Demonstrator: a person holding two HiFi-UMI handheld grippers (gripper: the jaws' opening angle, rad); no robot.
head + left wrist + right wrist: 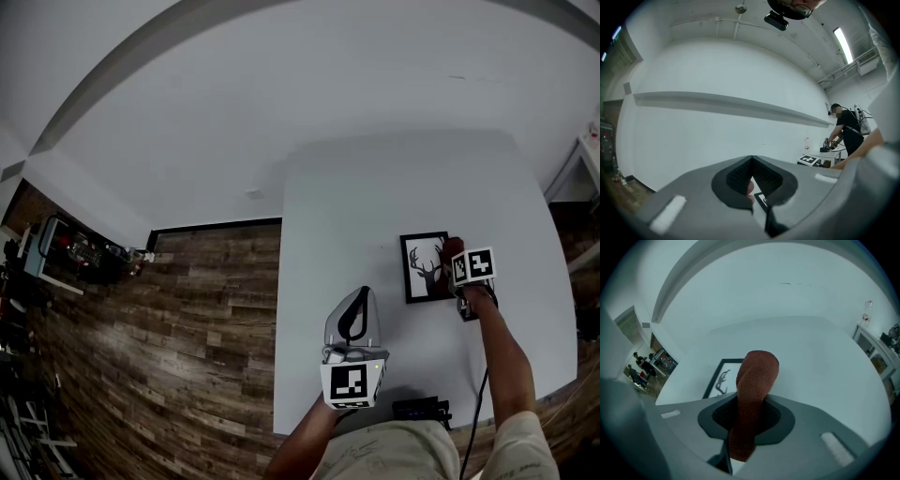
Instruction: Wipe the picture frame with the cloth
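A black picture frame (425, 266) with a deer silhouette lies flat on the white table (375, 197). My right gripper (457, 265) hovers at the frame's right edge, shut on a rust-red cloth (451, 249). In the right gripper view the cloth (757, 376) sticks up out of the jaws, and the frame (723, 378) lies just beyond to the left. My left gripper (357, 305) is held above the table's near left part, left of the frame, jaws together and holding nothing. In its own view the left gripper (752, 182) points at a white wall.
A black device (422, 410) and a cable (482, 394) sit at the table's near edge. Wood floor (187, 347) lies left of the table, and a shelf unit (579, 173) stands at the right. A person (847, 129) works at a far table.
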